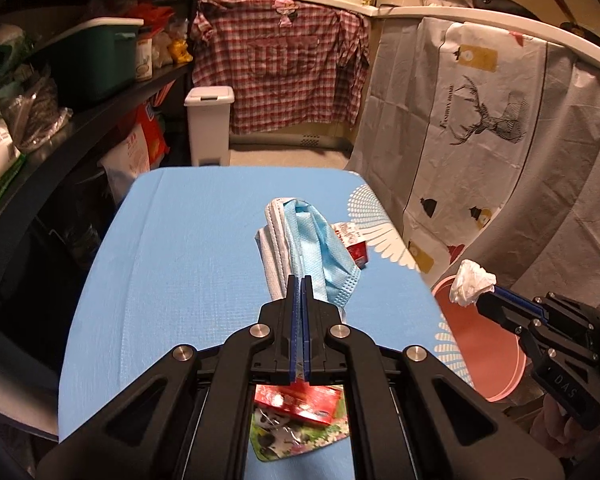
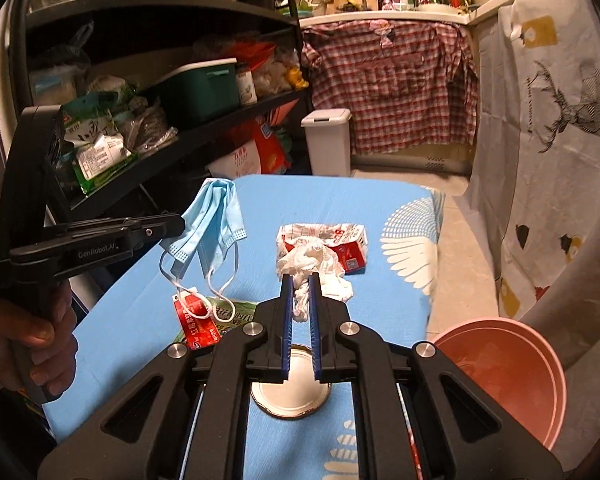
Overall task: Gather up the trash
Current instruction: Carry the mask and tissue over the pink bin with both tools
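My left gripper [image 1: 300,280] is shut on a blue face mask [image 1: 320,248] and holds it above the blue table [image 1: 180,260]; the mask [image 2: 216,224] hangs from it in the right wrist view, ear loops dangling. My right gripper [image 2: 300,280] is shut on a crumpled white tissue [image 2: 312,264], seen in the left wrist view [image 1: 472,280] over the pink basin [image 1: 484,340]. A crushed red-and-white carton [image 2: 340,240] lies on the table beyond. A red wrapper [image 2: 198,320] and a green packet [image 2: 236,312] lie under the mask. A round metal lid [image 2: 290,396] lies below my right gripper.
The pink basin [image 2: 508,376] stands on the floor right of the table. A white pedal bin [image 2: 328,144] stands at the far end. Black shelves [image 2: 160,132] full of goods line the left. Curtains [image 2: 540,140] hang on the right.
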Motion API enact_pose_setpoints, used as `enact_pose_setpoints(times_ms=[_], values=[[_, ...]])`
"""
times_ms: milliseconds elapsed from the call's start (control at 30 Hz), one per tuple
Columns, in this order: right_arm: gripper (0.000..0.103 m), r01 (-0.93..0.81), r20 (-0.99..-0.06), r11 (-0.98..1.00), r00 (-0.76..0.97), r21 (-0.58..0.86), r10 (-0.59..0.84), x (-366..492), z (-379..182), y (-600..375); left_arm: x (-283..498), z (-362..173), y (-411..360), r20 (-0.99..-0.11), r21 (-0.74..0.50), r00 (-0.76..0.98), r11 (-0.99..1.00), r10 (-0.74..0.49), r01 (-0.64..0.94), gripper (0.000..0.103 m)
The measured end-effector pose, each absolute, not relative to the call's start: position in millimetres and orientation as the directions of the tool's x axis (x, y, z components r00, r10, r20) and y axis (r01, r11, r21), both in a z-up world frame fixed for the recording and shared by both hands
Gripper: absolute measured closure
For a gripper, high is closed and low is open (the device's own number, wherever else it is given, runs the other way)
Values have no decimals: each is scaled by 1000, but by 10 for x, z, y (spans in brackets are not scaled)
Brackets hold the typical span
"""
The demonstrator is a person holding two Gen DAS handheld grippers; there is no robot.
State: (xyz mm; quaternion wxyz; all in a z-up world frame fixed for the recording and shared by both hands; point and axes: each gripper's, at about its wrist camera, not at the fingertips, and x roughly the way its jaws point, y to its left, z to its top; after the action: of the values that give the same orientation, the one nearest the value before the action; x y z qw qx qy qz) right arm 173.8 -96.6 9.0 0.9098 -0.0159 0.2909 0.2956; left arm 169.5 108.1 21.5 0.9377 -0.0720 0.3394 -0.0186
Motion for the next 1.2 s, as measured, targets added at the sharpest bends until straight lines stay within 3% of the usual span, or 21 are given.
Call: enact_pose_setpoints(times_ms=[500,1200], values=[[95,-479,-474,869,740,126,477,1551,635,-1666,1489,446,839,-591,-167,796,985,-132,39,101],[95,-265,-535,948,783,175,317,1832,203,-2433,1641,345,220,-599,-157,770,975,-220,156,101]])
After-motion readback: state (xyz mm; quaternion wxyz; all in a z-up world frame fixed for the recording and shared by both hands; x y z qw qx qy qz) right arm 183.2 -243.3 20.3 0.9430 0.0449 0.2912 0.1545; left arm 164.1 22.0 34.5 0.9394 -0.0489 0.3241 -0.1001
